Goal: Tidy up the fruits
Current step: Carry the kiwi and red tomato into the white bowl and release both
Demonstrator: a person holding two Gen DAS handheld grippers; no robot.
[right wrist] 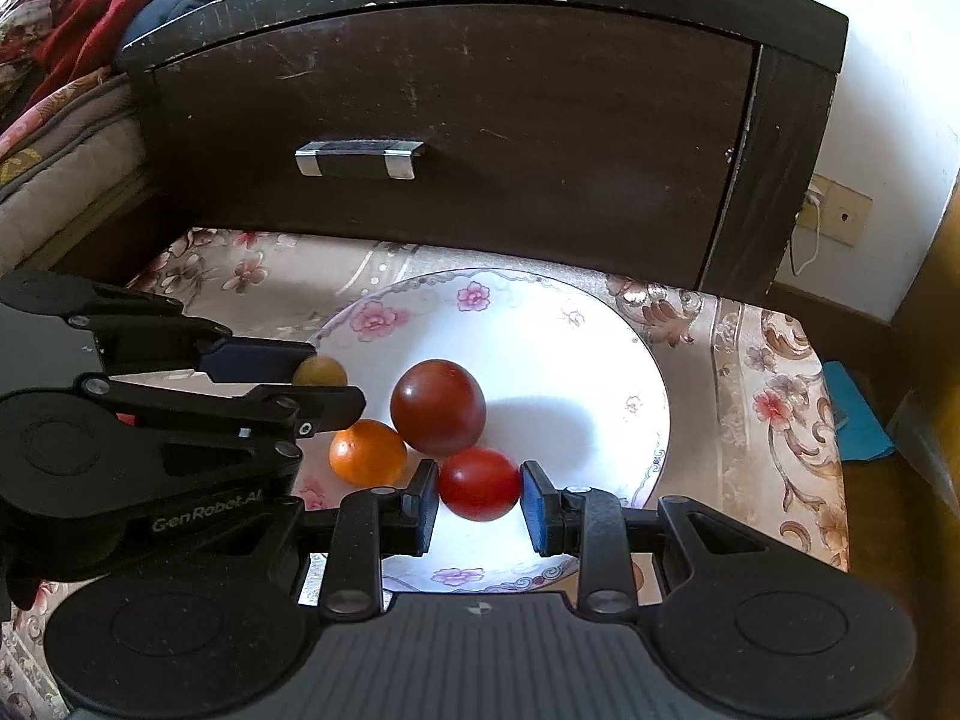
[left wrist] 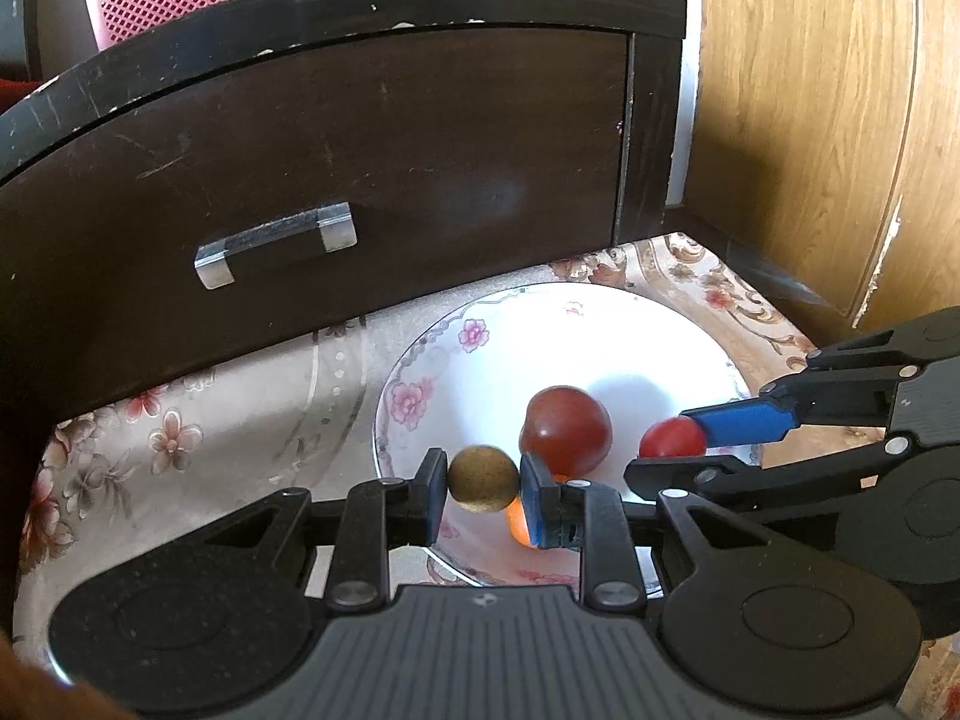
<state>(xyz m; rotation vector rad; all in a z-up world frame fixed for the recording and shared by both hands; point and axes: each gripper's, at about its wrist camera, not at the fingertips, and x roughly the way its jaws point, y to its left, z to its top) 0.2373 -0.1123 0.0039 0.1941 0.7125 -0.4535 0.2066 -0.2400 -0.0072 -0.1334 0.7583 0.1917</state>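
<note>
Left gripper (left wrist: 483, 489) closed on small tan-brown round fruit (left wrist: 483, 478), possibly longan, pads touching both its sides, held above near-left rim of floral plate (left wrist: 420, 354). Right gripper (right wrist: 478, 495) narrowly open around small red tomato (right wrist: 479, 483); left pad touching, right pad just beside it, contact unclear. Tomato over plate (right wrist: 540, 330), near front. Large dark red fruit (right wrist: 438, 407) and orange (right wrist: 367, 452) in plate, touching each other. Plate on floral cloth (right wrist: 774, 372) before dark wooden drawer (right wrist: 450, 120).

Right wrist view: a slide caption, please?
Right claw grips a red fruit over the floral plate.
</note>
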